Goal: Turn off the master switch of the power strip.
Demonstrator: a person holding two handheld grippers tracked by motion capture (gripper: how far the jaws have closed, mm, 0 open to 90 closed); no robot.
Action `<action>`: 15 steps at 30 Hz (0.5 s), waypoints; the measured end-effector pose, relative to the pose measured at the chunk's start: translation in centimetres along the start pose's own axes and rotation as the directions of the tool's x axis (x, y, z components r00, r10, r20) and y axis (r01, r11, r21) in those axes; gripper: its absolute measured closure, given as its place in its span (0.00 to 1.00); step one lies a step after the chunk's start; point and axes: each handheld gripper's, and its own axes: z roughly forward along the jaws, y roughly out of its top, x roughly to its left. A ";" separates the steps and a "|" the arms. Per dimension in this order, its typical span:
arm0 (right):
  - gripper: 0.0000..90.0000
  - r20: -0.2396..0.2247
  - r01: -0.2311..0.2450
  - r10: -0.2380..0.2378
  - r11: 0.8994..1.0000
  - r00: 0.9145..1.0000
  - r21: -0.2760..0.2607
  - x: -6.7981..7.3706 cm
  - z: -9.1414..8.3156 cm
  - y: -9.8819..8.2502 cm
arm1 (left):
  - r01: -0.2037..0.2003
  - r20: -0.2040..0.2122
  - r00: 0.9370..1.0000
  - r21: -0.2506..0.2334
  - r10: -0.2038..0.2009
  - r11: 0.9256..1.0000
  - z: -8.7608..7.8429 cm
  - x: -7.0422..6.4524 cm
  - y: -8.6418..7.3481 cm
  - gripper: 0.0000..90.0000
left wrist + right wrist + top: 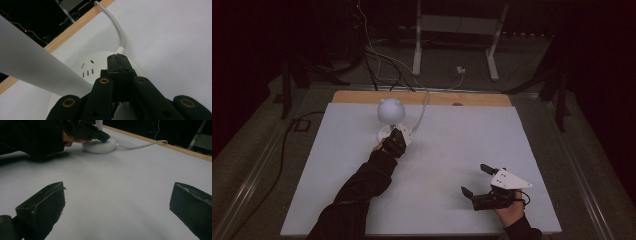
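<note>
Lamp base [388,134] half covered by the left claw [398,142] from above, lamp stem [30,67] blurred and cut off at frame edge, white cable [424,107] vanishing past the counter [462,150] into darkness

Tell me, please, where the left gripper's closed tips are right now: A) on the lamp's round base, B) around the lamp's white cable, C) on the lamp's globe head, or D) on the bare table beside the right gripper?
A: in the left gripper view the left gripper has its jaws shut together on the lamp's base, next to where the cable enters it.
</note>
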 end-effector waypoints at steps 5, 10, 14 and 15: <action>0.00 -0.002 -0.004 0.004 1.000 1.000 -0.001 0.0 0.0 0.0 | -0.020 0.007 1.000 0.004 0.020 1.000 0.0 0.1 0.1 1.00; 0.00 -0.002 0.001 -0.001 1.000 1.000 0.001 0.0 0.1 0.0 | -0.019 0.028 0.999 0.018 0.019 1.000 0.0 0.3 0.2 1.00; 0.00 -0.003 0.002 -0.002 1.000 1.000 0.003 0.0 0.1 0.0 | -0.065 0.012 0.998 0.026 0.065 0.998 0.0 0.0 0.3 1.00; 0.00 -0.003 0.002 -0.002 1.000 1.000 0.002 0.0 0.1 0.0 | -0.058 0.018 0.998 0.031 0.058 0.998 -0.1 0.1 0.4 1.00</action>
